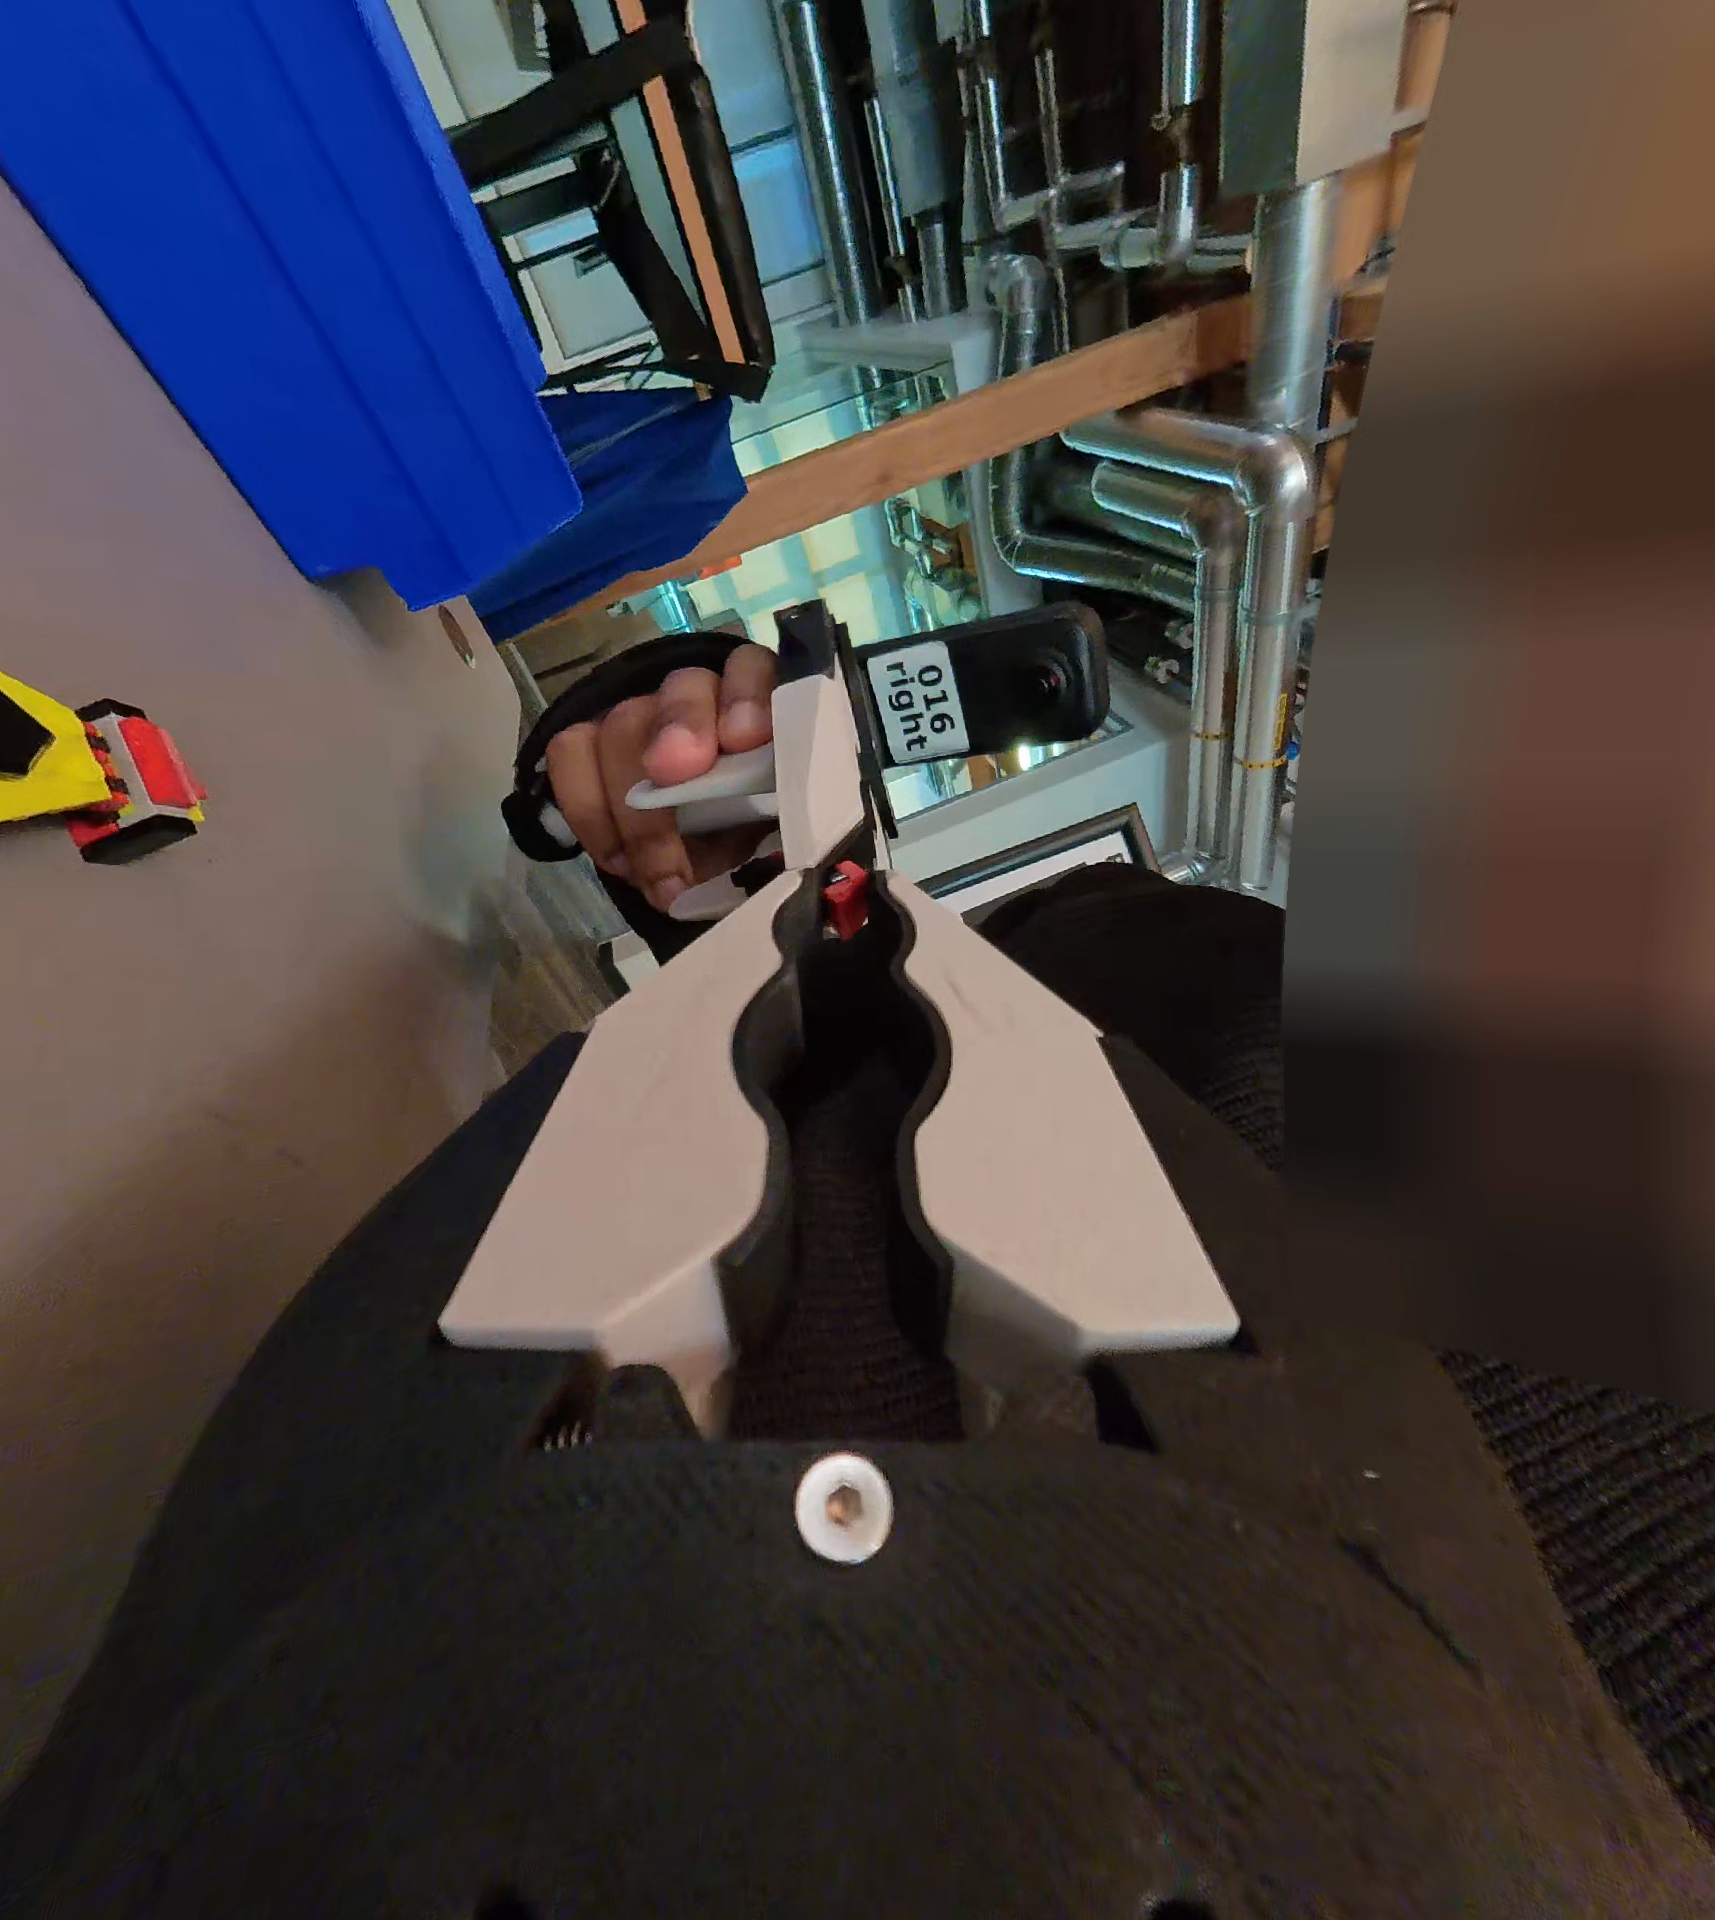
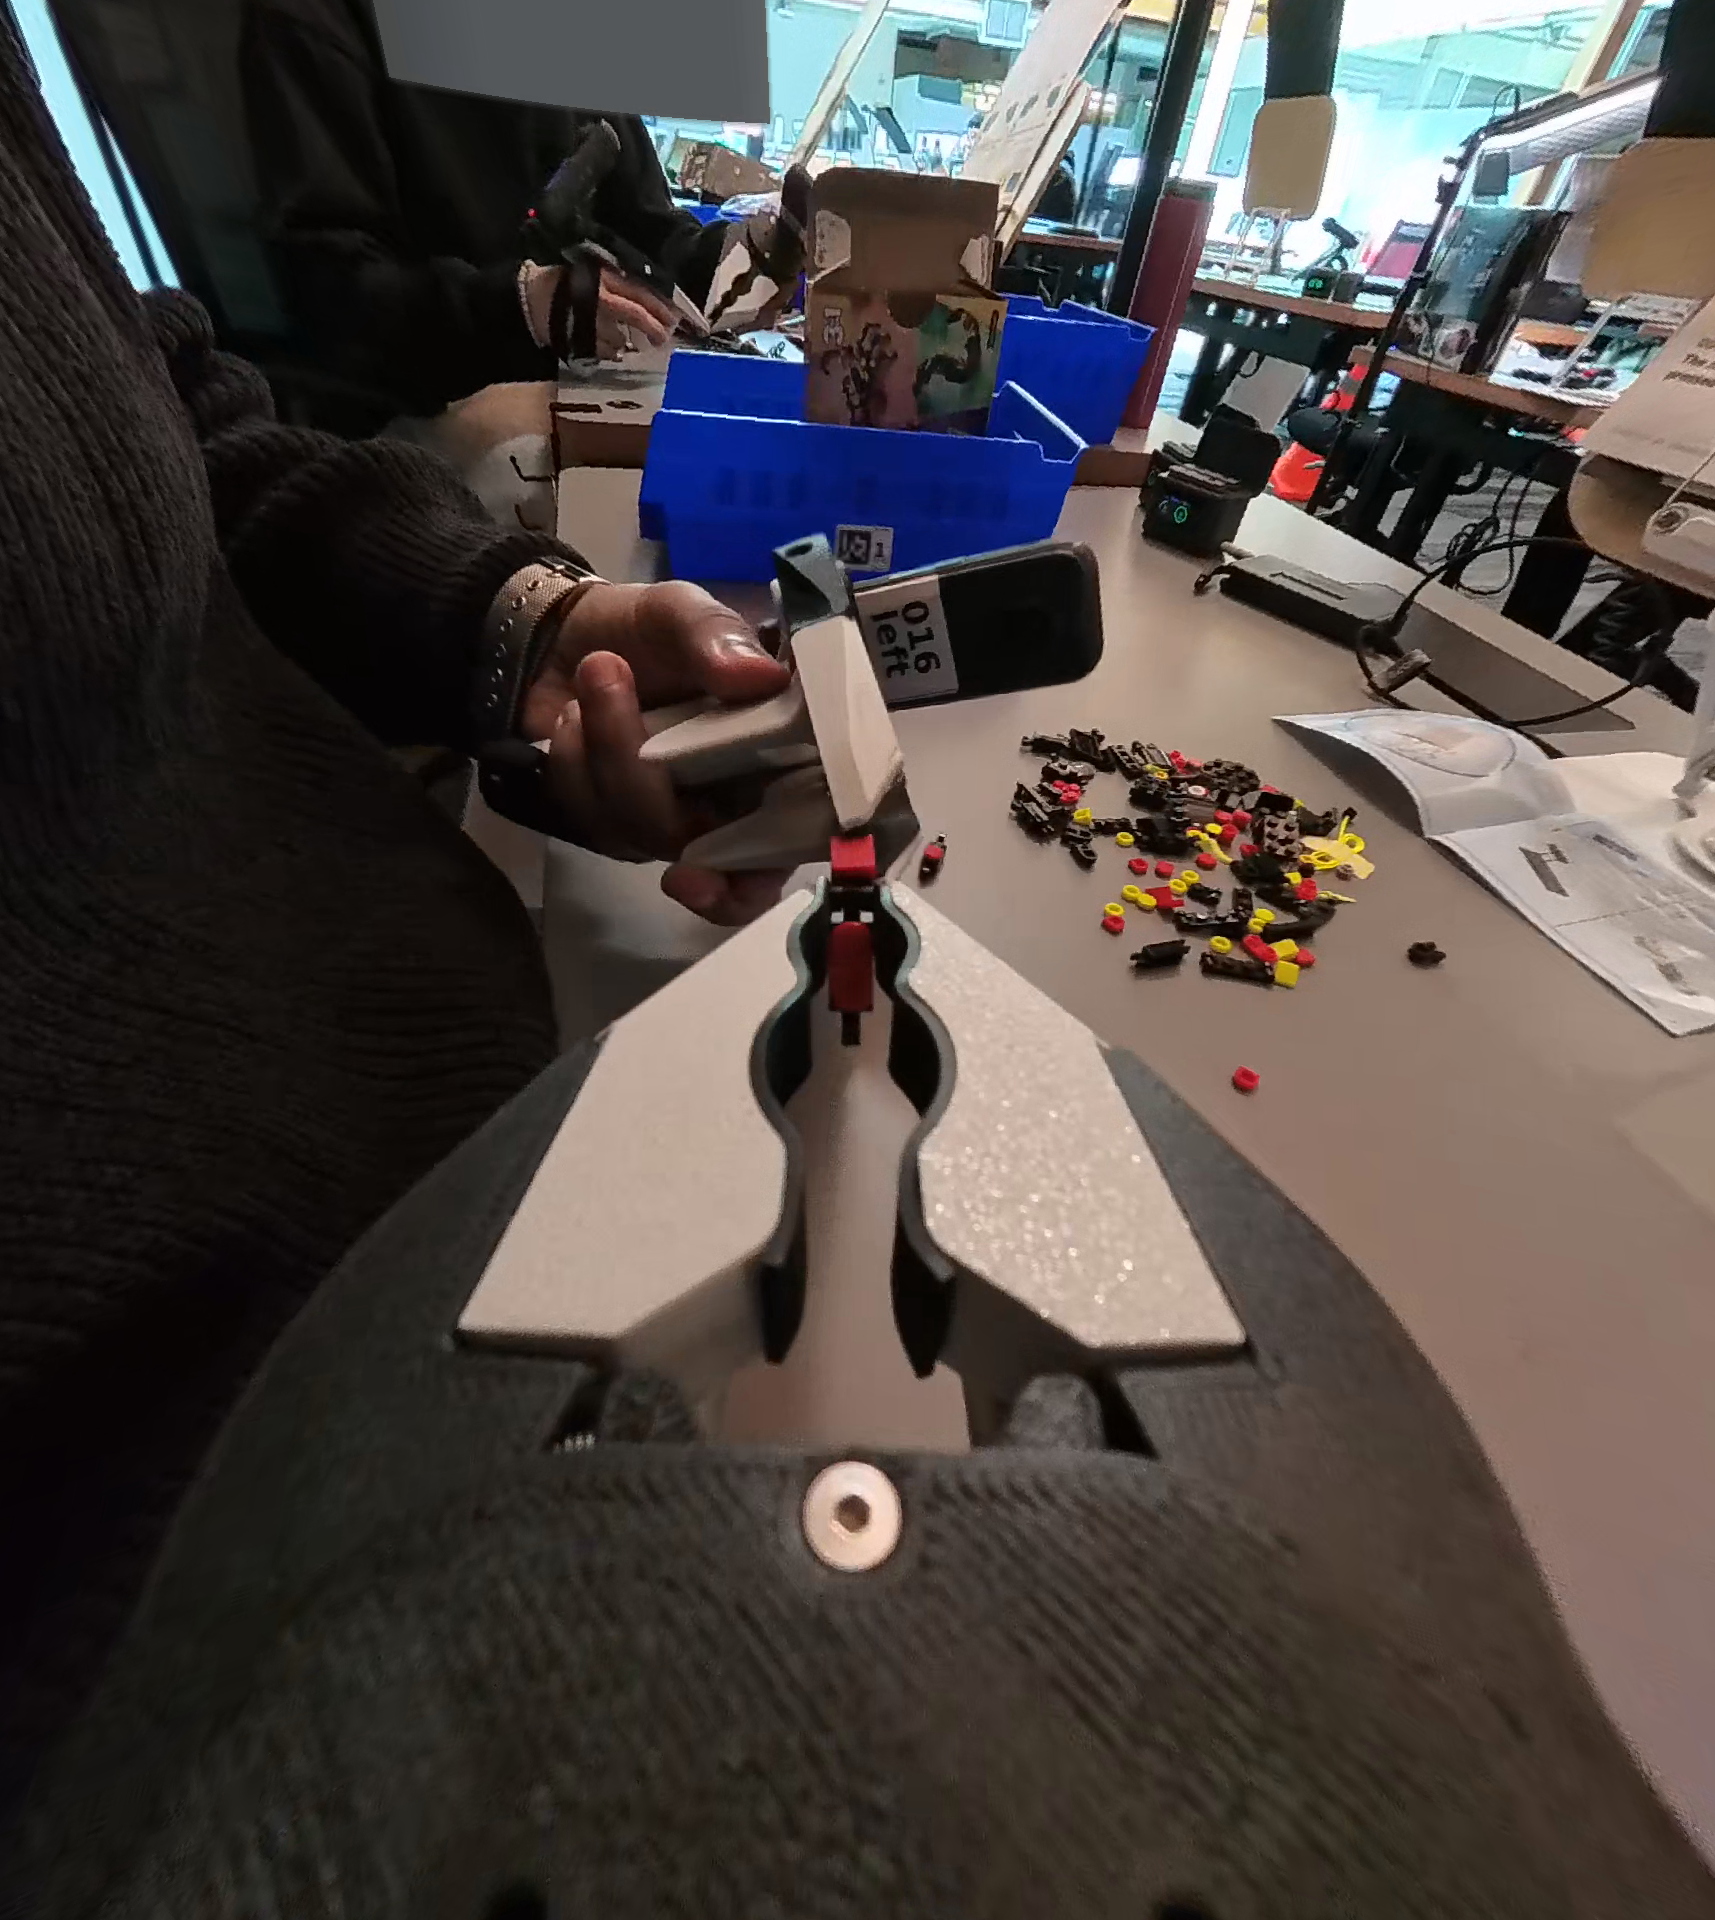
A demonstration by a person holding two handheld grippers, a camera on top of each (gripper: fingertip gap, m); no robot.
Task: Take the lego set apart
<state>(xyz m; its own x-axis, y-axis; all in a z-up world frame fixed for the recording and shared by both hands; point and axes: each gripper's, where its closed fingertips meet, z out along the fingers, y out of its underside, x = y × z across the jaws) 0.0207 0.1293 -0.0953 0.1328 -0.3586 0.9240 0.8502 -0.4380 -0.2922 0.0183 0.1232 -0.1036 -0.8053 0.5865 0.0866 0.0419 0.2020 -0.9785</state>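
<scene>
A small red and black lego assembly (image 2: 849, 961) is held in the air between both grippers, in front of a person's dark sweater. My right gripper (image 2: 848, 902) is shut on its red and black lower part. My left gripper (image 1: 845, 885) is shut on the red brick (image 1: 845, 906) at its other end. In the right wrist view the left gripper (image 2: 855, 831) comes down from above onto that red brick (image 2: 851, 858). In the left wrist view the right gripper (image 1: 830, 854) meets my fingertips. A yellow, black and red lego chunk (image 1: 11, 743) lies on the table.
A pile of loose black, red and yellow pieces (image 2: 1196, 852) lies on the grey table (image 2: 1248, 1195). An instruction booklet (image 2: 1611, 894) is to the right, with a lamp stand on it. Blue bins (image 2: 832, 488) and a cardboard box (image 2: 900, 312) stand behind. Another person works at the back. Only a small space, under 4 cm, lies between the two pairs of fingers.
</scene>
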